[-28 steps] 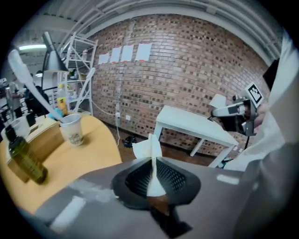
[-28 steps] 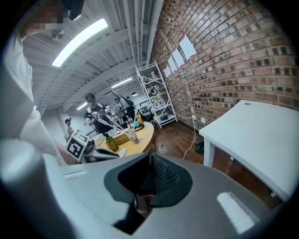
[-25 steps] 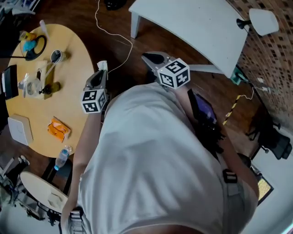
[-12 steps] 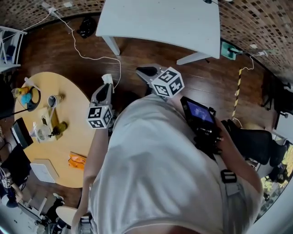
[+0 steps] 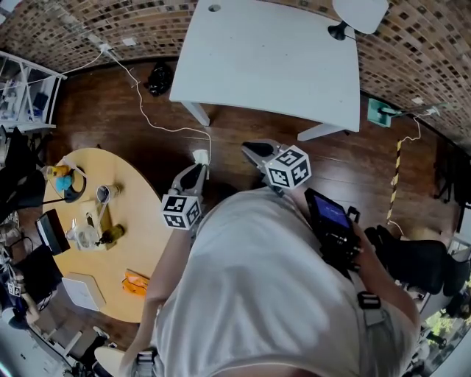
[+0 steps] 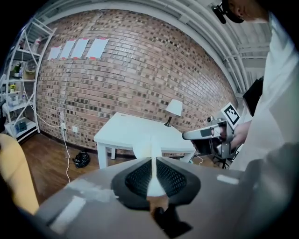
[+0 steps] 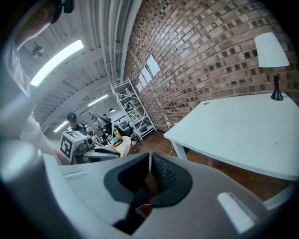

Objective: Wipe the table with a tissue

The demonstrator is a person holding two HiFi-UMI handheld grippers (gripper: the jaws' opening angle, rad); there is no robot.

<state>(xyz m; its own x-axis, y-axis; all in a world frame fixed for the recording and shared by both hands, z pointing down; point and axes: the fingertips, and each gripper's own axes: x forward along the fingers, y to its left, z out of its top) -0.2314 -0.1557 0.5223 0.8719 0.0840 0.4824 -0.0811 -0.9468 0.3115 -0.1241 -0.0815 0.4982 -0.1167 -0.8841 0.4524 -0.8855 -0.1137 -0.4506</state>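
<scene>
The tissue (image 6: pixel 152 161) is in the left gripper (image 6: pixel 153 175). The jaws are closed tight on it, and a thin white strip sticks up between them. In the head view the tissue (image 5: pixel 200 156) shows as a small white bit at the tip of the left gripper (image 5: pixel 197 168), up in the air over the wood floor (image 5: pixel 110 110). It does not touch any surface yet.

The right gripper (image 7: pixel 149 172) has its jaws closed too, and I see nothing in them. In the head view the right gripper (image 5: pixel 254 149) is held near the left one.

A white surface (image 5: pixel 272 59) with a lamp (image 5: pixel 353 11) stands ahead, well apart from the tissue. A yellow surface (image 5: pixel 147 243) with small things on it is off to the left. I cannot tell which one is to be wiped.

I think the tissue is very light, soft and floppy. It would bend and fold with any push, and it could rip if dragged hard. It is held by one edge now, so the loose part may curl under. Laying the loose part flat and pressing gently would likely work best.
</scene>
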